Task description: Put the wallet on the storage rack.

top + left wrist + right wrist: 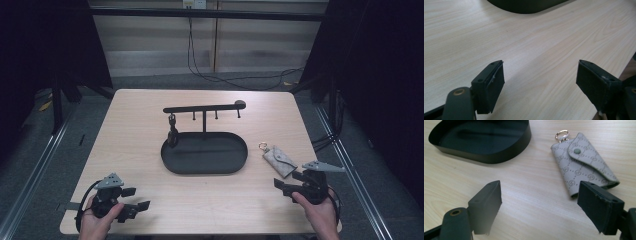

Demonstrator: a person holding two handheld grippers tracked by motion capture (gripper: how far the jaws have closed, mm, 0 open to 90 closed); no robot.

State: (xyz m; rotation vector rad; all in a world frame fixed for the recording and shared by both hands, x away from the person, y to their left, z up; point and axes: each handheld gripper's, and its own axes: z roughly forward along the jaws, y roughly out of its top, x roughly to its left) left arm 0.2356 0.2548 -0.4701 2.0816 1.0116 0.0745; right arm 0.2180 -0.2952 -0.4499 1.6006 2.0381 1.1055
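- The left gripper point(131, 199) is hovering low over the tabletop's point(135, 135) near left corner, its fingers point(491, 85) standing wide apart with nothing between them.
- The black tray point(204, 153) is sitting mid-tabletop, its hook rack point(204, 107) rising from its far side with a dark item point(172, 132) hanging on it.
- The grey key pouch point(584, 162) is lying flat right of the tray, snap flap up, ring pointing away.
- The right gripper point(292, 181) is sitting just near of the pouch, fingers point(486, 205) apart, gripping nothing.
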